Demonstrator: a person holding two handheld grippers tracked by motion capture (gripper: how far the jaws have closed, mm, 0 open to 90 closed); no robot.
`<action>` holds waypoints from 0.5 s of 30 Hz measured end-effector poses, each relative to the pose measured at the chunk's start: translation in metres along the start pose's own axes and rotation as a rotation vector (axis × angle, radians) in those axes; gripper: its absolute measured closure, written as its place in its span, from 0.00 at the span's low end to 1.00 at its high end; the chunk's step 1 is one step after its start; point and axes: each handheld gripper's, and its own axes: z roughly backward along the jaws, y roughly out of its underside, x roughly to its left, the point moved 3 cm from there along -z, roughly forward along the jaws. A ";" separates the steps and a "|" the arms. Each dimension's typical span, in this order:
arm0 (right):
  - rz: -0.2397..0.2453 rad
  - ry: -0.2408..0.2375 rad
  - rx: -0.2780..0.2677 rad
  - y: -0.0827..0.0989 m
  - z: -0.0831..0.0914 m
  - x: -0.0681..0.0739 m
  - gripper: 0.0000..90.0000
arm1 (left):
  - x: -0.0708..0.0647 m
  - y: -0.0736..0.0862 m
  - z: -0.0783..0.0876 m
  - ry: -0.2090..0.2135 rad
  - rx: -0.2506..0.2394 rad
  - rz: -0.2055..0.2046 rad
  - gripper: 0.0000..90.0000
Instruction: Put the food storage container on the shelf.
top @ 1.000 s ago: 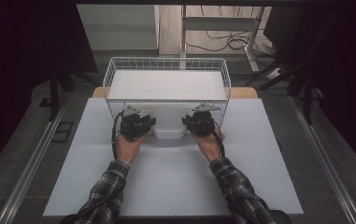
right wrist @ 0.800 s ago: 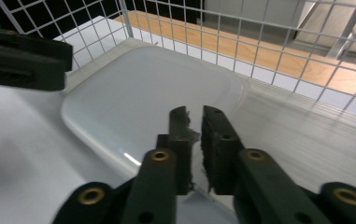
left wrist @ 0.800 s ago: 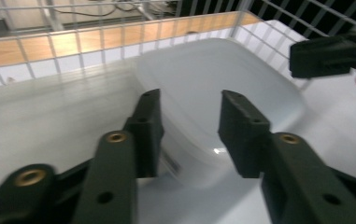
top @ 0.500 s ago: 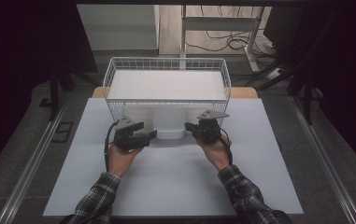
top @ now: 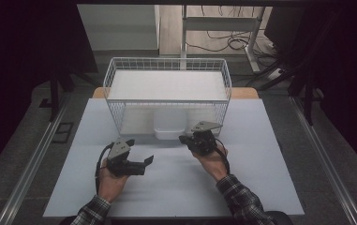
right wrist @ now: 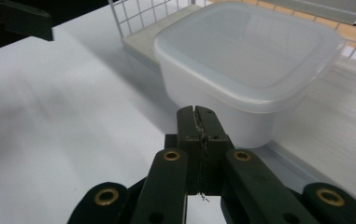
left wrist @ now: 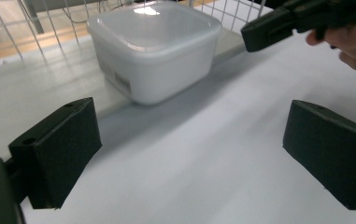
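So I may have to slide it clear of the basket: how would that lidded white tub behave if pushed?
The tub looks like stiff, thin plastic, probably light, so it should slide easily on the smooth table. Squat and flat-based, it seems unlikely to tip.

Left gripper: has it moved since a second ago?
Yes. The left gripper has pulled back from the basket and the tub toward the table's near left, and its jaws have just been opening, with nothing between them.
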 end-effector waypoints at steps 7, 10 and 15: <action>0.003 -0.023 0.008 0.001 -0.006 0.007 0.99 | -0.004 0.019 0.014 0.006 0.028 0.033 0.04; 0.006 -0.035 0.018 0.002 -0.011 0.010 0.99 | -0.008 0.023 0.018 -0.003 0.032 0.008 0.04; 0.010 -0.036 0.027 0.001 -0.019 0.011 0.99 | -0.013 0.027 0.023 -0.009 0.039 -0.017 0.03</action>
